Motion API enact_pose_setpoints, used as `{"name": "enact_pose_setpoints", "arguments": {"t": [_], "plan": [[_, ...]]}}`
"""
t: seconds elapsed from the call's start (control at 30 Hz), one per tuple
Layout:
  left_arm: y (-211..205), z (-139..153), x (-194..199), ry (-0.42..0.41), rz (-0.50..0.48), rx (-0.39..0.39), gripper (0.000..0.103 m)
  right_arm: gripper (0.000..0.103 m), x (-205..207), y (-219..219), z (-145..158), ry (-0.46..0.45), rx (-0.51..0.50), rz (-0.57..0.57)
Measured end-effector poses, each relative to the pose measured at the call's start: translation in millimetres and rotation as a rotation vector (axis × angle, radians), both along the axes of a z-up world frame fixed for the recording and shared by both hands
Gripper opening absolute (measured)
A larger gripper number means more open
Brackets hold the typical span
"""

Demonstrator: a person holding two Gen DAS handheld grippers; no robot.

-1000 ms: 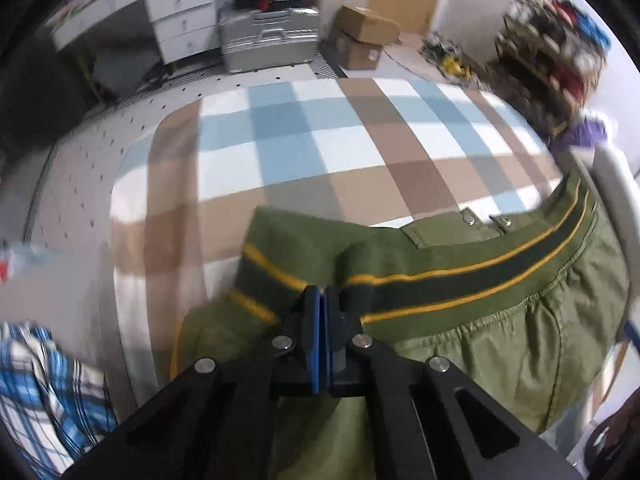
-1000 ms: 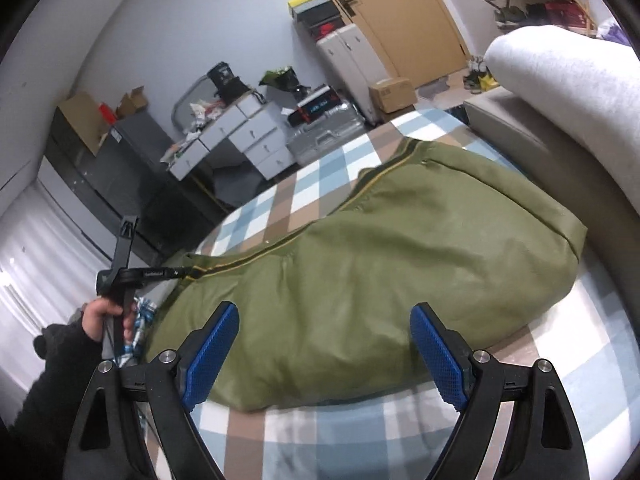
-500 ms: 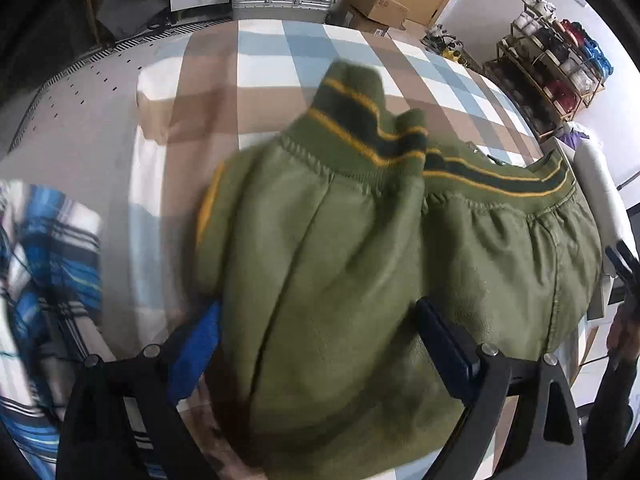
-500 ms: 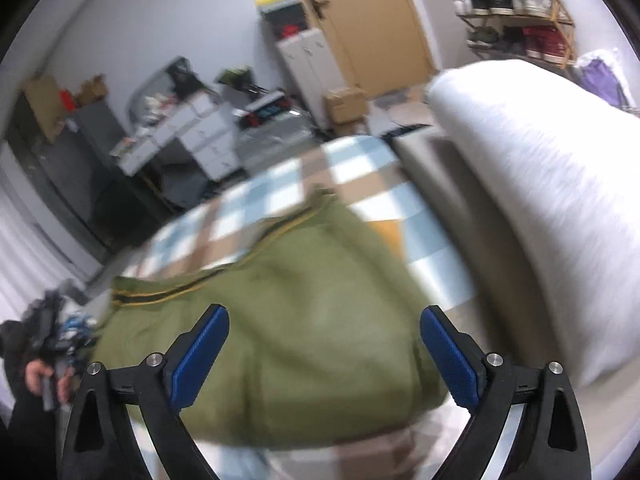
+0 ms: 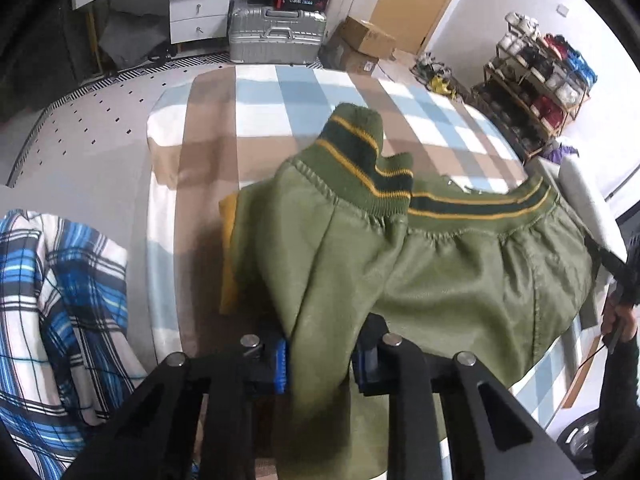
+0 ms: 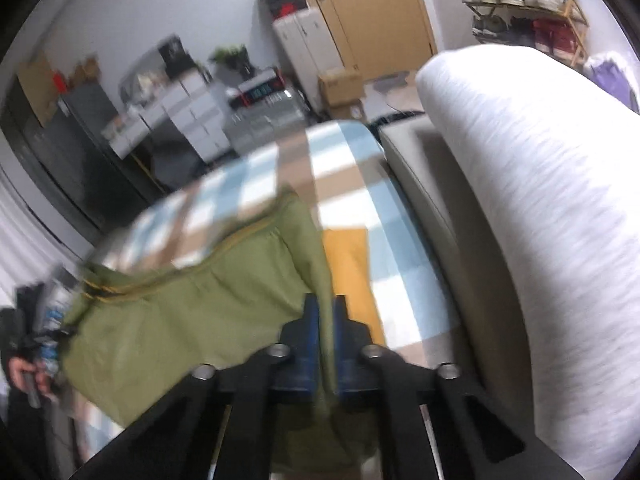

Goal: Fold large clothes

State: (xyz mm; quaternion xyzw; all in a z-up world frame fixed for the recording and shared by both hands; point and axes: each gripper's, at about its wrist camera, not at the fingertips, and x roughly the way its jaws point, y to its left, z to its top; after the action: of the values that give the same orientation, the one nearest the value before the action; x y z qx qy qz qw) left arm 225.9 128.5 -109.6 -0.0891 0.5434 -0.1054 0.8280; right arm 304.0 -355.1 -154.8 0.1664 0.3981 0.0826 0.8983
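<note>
An olive green bomber jacket (image 5: 440,264) with a dark, yellow-striped ribbed hem lies bunched on the checked bedspread (image 5: 280,96). Its yellow lining (image 5: 228,256) shows at the left. My left gripper (image 5: 320,364) is shut on a thick fold of the jacket near its left edge. In the right wrist view the jacket (image 6: 192,312) stretches to the left, and my right gripper (image 6: 325,320) is shut on its right edge, beside the yellow lining (image 6: 352,272). That view is blurred.
A blue plaid shirt (image 5: 60,300) lies at the left of the bed. A white bolster (image 6: 540,220) and the grey bed edge (image 6: 432,216) run along the right. A silver suitcase (image 5: 276,36), drawers, boxes and a shoe rack (image 5: 536,80) stand beyond the bed.
Both grippers opened and moved, then shut on new spots. The left gripper let go of the striped hem and now pinches a fold lower down. The right gripper moved to the jacket's right edge and shut.
</note>
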Motion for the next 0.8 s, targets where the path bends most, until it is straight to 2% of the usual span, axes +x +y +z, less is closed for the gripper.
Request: {"name": "enact_pose_setpoints", "arguments": {"t": [0.1, 0.23, 0.33, 0.43, 0.47, 0.53, 0.6, 0.63, 0.67, 0.7, 0.73, 0.77, 0.8], "plan": [[5.2, -18.6, 8.2, 0.015, 0.04, -0.019, 0.019, 0.003, 0.2, 3.9, -3.8, 0.015, -0.085, -0.01], [13.6, -42.2, 11.1, 0.015, 0.065, -0.051, 0.02, 0.003, 8.3, 28.5, -19.1, 0.016, -0.301, 0.009], [24.3, -44.8, 9.4, 0.021, 0.097, -0.098, 0.027, 0.004, 12.8, 36.0, -28.7, 0.039, -0.387, 0.026], [24.9, -39.0, 4.5, 0.017, 0.121, -0.082, 0.034, 0.005, 13.1, 42.3, -29.3, 0.052, -0.453, 0.039], [24.1, -33.0, 1.3, 0.014, 0.139, -0.065, 0.035, 0.005, 14.2, 43.6, -29.2, 0.068, -0.465, 0.044], [17.8, -17.4, -7.2, -0.014, 0.159, -0.021, 0.035, 0.013, 12.1, 43.8, -20.9, 0.089, -0.467, 0.036], [3.5, 6.0, -21.5, -0.093, 0.134, 0.025, 0.038, 0.02, 5.2, 42.9, -4.0, 0.086, -0.471, 0.005], [-6.1, 15.2, -27.1, -0.127, 0.098, 0.043, 0.042, 0.02, -4.5, 43.6, 10.4, 0.049, -0.43, 0.004], [-12.7, 21.9, -31.6, -0.149, 0.081, 0.052, 0.05, 0.021, -16.6, 47.2, 25.5, -0.006, -0.373, 0.022], [-19.7, 29.8, -37.0, -0.175, 0.078, 0.051, 0.056, 0.029, -24.2, 51.5, 34.4, -0.039, -0.338, 0.039], [-22.9, 33.8, -39.4, -0.192, 0.081, 0.037, 0.057, 0.044, -33.7, 61.2, 45.5, -0.078, -0.304, 0.068], [-28.0, 38.6, -42.3, -0.215, 0.085, -0.002, 0.065, 0.054, -43.6, 75.5, 55.3, -0.124, -0.273, 0.103], [-34.1, 40.7, -45.2, -0.234, 0.077, -0.054, 0.071, 0.071, -48.4, 86.2, 59.1, -0.151, -0.255, 0.127]]}}
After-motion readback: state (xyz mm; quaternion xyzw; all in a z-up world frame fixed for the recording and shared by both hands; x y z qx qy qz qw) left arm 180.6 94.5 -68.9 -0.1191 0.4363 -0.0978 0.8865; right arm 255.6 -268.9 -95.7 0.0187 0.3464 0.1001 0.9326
